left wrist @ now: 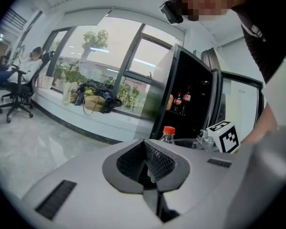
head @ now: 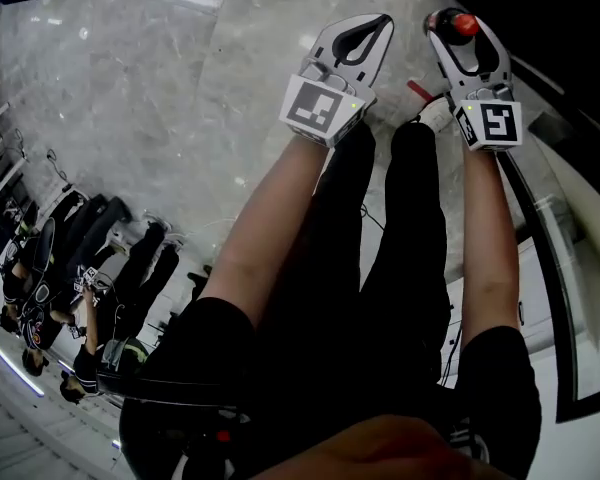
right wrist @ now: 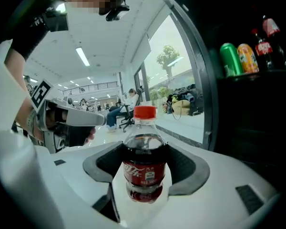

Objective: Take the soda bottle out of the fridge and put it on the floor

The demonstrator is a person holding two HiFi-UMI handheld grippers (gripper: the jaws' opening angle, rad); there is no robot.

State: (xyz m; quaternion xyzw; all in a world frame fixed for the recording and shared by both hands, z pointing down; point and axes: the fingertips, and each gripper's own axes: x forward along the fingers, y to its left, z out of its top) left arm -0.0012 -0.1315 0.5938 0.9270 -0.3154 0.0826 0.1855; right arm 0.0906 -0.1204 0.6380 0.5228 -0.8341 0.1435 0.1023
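Soda bottle (right wrist: 144, 159), one, in right hand-held gripper (head: 464, 28)

Black short sleeves (head: 195, 338), black trousers (head: 400, 218); left gripper (head: 370, 30), right gripper (head: 460, 30) pale grey, black-white marker cubes (head: 325, 106).

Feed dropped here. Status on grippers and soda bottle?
Right gripper shut on soda bottle, outside fridge. Left gripper shut, empty. Floor contact unclear. Nothing in the way.
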